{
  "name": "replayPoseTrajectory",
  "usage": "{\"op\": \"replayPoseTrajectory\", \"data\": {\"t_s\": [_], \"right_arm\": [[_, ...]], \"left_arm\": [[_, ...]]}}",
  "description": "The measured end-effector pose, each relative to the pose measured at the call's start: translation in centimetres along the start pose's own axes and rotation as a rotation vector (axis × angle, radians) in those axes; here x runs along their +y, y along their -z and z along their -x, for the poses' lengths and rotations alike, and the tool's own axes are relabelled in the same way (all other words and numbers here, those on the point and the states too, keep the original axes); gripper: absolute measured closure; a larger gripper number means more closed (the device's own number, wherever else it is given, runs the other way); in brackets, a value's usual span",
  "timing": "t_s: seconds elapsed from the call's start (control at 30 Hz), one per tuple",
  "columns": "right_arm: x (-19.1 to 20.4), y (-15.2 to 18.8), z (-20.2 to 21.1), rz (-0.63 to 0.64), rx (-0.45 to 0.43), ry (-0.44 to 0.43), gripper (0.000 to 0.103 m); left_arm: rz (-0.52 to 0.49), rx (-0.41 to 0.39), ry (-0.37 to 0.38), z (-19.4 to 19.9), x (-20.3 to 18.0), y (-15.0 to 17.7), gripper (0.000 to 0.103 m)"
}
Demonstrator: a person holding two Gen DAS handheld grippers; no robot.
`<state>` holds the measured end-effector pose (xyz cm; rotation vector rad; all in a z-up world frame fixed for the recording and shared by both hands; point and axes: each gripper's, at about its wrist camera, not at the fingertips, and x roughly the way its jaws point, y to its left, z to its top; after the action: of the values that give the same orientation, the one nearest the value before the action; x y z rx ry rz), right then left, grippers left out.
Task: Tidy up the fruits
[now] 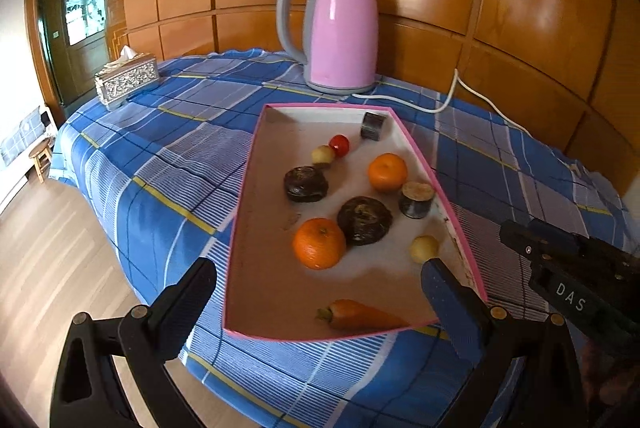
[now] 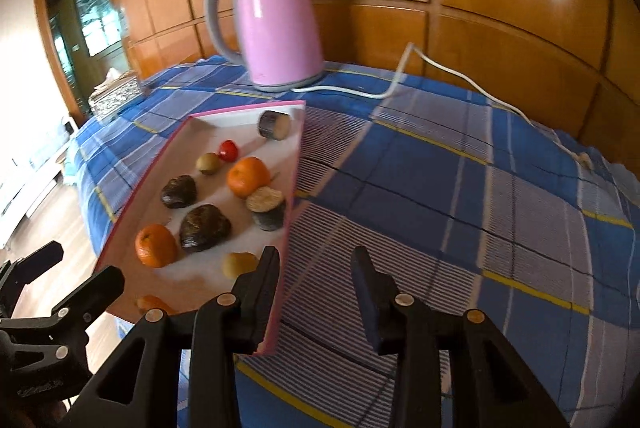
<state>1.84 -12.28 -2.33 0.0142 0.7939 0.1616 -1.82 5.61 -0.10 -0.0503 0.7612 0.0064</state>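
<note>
A carrot [image 1: 362,315] lies nearest, oranges [image 1: 319,244] behind, in the pink-rimmed tray [image 1: 236,240].

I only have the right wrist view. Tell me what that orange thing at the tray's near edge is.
Observer: It is a carrot, lying whole inside the tray along its near wall, leafy stub pointing left.
Operator: Now report the left gripper's fingers.
Observer: The left gripper is open at the tray's near end. One finger sits outside the left wall, and the other is at the near right corner.
</note>
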Motion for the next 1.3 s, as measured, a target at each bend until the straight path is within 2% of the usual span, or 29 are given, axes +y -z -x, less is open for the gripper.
{"op": "replayPoseTrajectory", "data": {"t_s": [0.2,0.27,0.53,1.3], "right_arm": [[-1.0,1.0,0.5,-0.022,-0.017,0.065,0.064],[-1.2,1.3,0.7,-0.022,-0.029,0.083,0.059],[-1.2,1.6,1.1,-0.022,-0.046,0.092,0.058],[-0.5,1.9,1.1,-0.012,-0.047,0.076,0.058]], "left_arm": [[-0.032,-0.013,-0.036,0.1,-1.1,0.1,0.0],[-0.04,-0.02,-0.059,0.2,-1.4,0.1,0.0],[-0.045,-0.058,-0.099,0.7,-1.6,0.1,0.0],[-0.012,-0.051,-0.088,0.7,-1.1,0.0,0.0]]}}
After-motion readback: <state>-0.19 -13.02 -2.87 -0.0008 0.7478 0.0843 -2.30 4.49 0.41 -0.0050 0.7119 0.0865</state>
